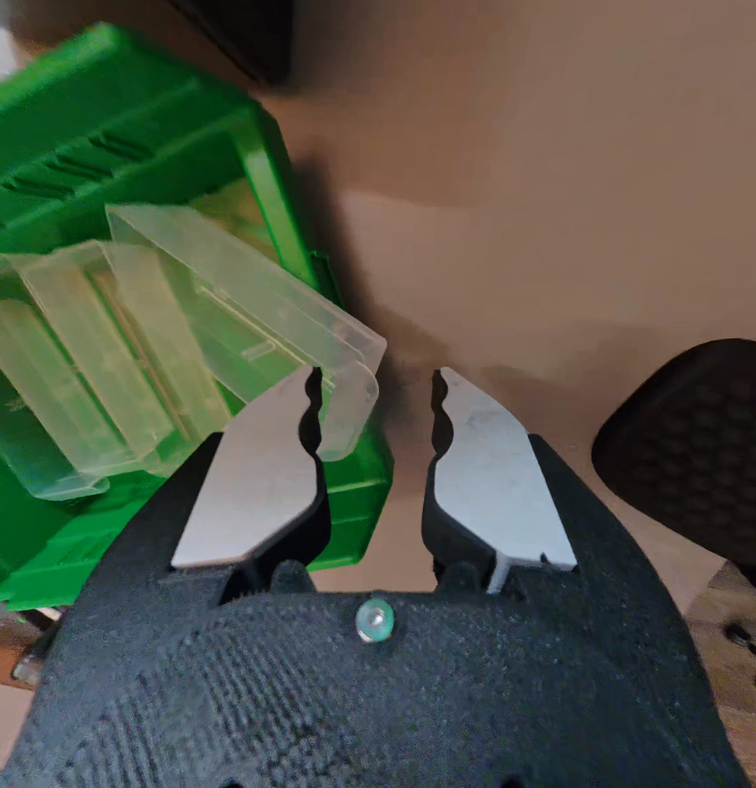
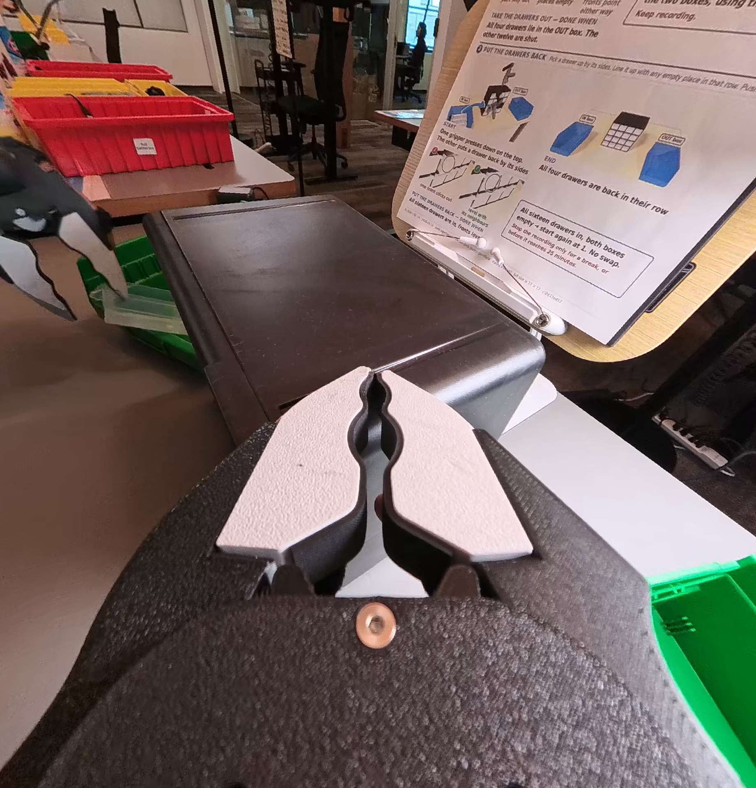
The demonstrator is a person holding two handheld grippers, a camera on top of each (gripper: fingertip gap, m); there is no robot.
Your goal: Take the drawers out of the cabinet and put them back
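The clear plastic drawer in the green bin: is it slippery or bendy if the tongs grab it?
The clear drawer looks smooth and glossy, so probably slippery. Its thin walls likely flex a little. It appears empty, so probably light.

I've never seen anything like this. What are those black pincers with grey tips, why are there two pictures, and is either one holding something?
They are hand-held grippers, each with a camera looking along its fingers, hence two pictures. The left gripper is open, holding nothing, beside clear plastic drawers lying in a green bin. The right gripper is shut, empty, its tips at the top of the black cabinet. An instruction board stands behind, and a second green bin sits at the right.
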